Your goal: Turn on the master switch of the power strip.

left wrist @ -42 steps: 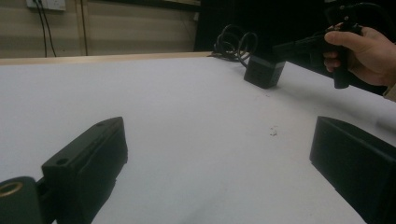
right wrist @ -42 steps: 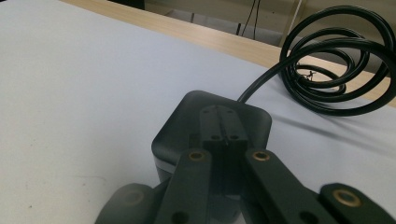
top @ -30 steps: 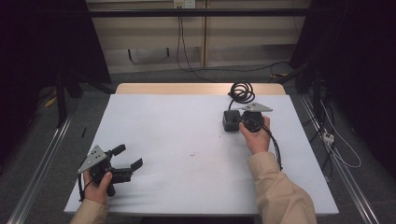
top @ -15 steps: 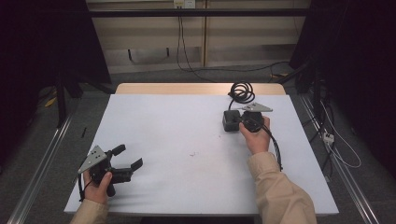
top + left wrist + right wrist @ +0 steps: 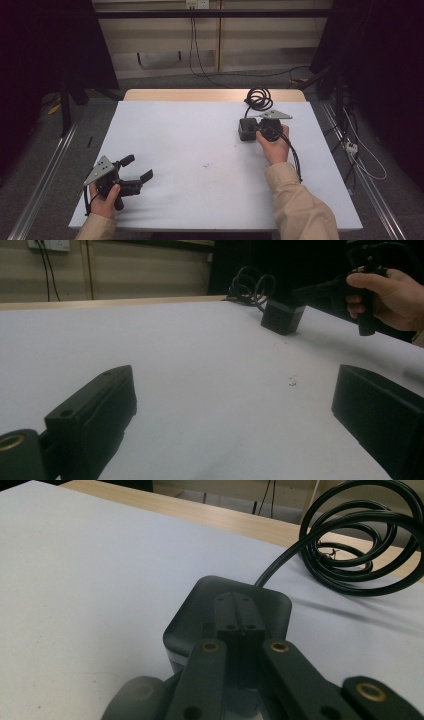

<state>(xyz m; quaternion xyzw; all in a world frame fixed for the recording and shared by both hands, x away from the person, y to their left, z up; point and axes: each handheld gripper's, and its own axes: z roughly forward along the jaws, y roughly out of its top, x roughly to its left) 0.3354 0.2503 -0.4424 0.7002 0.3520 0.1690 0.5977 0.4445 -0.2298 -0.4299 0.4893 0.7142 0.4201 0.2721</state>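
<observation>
The left tool (image 5: 134,170) is hovering wide open over the white worktop's (image 5: 200,135) near-left corner, gripping nothing. Well apart, toward the far right, the right tool (image 5: 252,128) is lying with its jaws pressed together on top of the black power adapter (image 5: 227,612), whose coiled cable (image 5: 357,550) is resting just behind it.

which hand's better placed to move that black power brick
Right. The right gripper is already at the black power brick, jaws closed together over its top in the right gripper view, beside its coiled cable. The left gripper sits open at the table's near left corner, far across from it.
</observation>
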